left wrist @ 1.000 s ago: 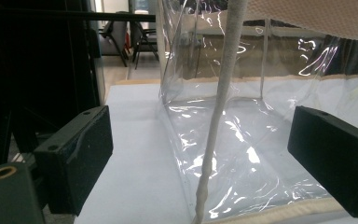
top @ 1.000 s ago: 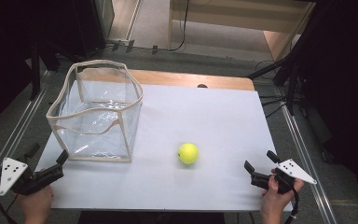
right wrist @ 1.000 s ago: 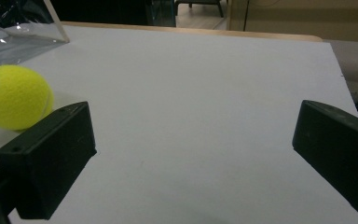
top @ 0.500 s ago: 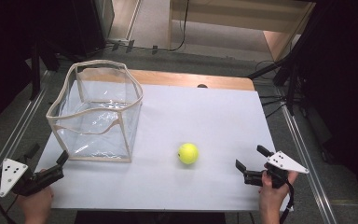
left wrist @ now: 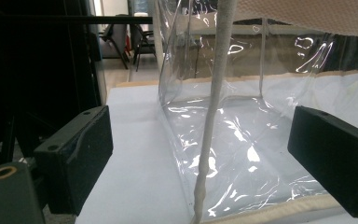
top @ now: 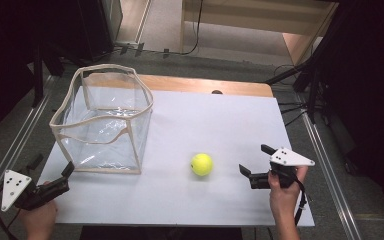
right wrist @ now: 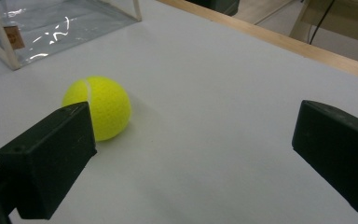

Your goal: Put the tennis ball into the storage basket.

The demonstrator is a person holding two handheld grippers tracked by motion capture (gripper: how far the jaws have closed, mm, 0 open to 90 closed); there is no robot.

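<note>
While both grippers gape empty, a yellow-green felt tennis ball (top: 201, 164) rests on the white counter (top: 220, 120).
Clear plastic beige-trimmed bin (top: 105, 125) stands left of it; left gripper (top: 55, 172) near the bin's corner, right gripper (top: 256, 161) right of the ball; the bin's small tag is unreadable.

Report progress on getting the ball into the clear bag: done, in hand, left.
Done: nothing yet; the tennis ball lies on the white table, outside the clear bag. In hand: the right gripper is open beside the ball, not touching it; the left gripper is open at the bag's near corner. Left, if the bag is the goal: grasp, carry, drop in.
</note>
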